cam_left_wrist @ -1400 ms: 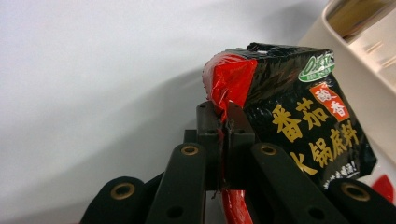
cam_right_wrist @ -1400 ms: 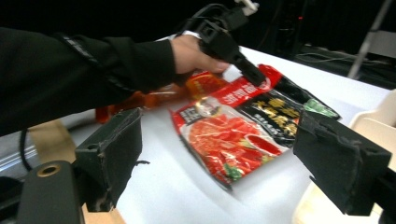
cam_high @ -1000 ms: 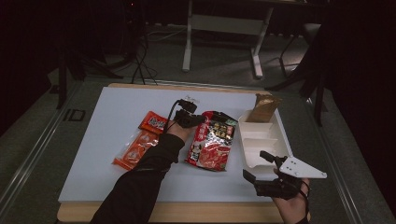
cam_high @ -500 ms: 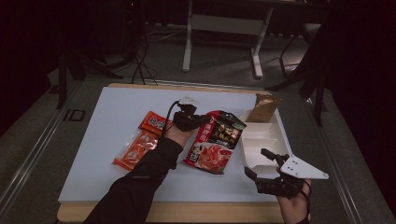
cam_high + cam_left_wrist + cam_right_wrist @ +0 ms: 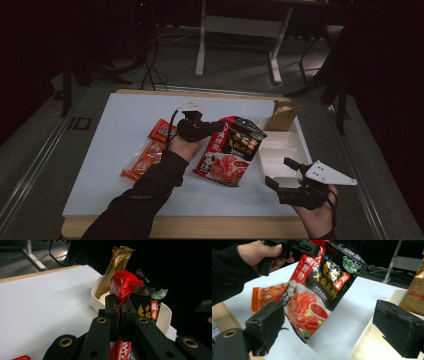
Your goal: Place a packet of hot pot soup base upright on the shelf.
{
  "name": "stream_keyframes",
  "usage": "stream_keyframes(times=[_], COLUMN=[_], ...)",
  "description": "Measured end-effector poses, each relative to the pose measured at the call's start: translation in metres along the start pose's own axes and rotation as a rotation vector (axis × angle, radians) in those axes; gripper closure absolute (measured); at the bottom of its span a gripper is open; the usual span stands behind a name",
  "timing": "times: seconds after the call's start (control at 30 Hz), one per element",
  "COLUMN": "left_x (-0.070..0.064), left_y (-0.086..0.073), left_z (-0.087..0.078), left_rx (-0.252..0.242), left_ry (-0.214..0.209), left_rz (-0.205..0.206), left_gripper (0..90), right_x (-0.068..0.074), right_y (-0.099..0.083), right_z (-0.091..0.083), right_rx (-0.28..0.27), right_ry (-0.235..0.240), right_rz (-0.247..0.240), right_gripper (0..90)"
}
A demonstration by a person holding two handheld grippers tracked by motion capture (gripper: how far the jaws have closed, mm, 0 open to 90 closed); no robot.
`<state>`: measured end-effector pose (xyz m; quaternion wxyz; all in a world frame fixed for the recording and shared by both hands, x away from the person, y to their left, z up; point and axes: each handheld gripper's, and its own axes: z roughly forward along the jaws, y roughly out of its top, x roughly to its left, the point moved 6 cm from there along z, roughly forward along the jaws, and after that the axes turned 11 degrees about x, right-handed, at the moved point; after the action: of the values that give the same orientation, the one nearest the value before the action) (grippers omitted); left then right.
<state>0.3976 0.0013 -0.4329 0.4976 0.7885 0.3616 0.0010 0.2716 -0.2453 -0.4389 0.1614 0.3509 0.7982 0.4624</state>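
**Pouch now off the table, leaning toward the tray**

High view: the left gripper [image 5: 200, 127] sits in the centre of the frame and pinches the upper left corner of the red and black pouch [image 5: 231, 152]. One second ago the pouch lay flat; now its top is raised and it hangs tilted, with the lower end near the white table [image 5: 100, 150]. The tray [image 5: 280, 155] is just to the right of it. The right gripper [image 5: 292, 180] waits at the lower right, jaws spread, holding nothing. Two orange packets [image 5: 147, 155] lie left of centre, not moved.

Left gripper view: the jaws are pressed together on the red corner of the pouch [image 5: 123, 285], and the tray [image 5: 96, 298] is behind it.

Right gripper view: the pouch [image 5: 317, 292] hangs in the centre between the spread jaws, clearly above the table.

I judge that the lift is done and the placing in the tray remains.
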Motion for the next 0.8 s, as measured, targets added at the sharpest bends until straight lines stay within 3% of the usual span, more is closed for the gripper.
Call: stream_keyframes(times=[0.17, 0.43, 0.7, 0.8], left_x=[-0.001, -0.006, -0.011, -0.014], left_y=[-0.002, -0.01, -0.013, -0.011], left_z=[-0.008, -0.023, -0.037, -0.041], left_rx=[-0.04, -0.084, -0.14, -0.169], left_ry=[-0.017, -0.035, -0.075, -0.092], left_rz=[-0.03, -0.014, -0.023, -0.03], left_gripper=[87.7, 87.7, 87.7, 87.6], right_x=[-0.002, -0.007, -0.007, -0.008], right_y=[0.013, 0.046, 0.065, 0.072], right_z=[0.005, 0.021, 0.046, 0.054], right_rx=[0.016, -0.006, 0.023, 0.024], right_ry=[0.002, 0.027, 0.062, 0.083], right_rz=[-0.008, -0.007, -0.007, -0.005], right_gripper=[14.2, 19.4, 26.9, 37.1])
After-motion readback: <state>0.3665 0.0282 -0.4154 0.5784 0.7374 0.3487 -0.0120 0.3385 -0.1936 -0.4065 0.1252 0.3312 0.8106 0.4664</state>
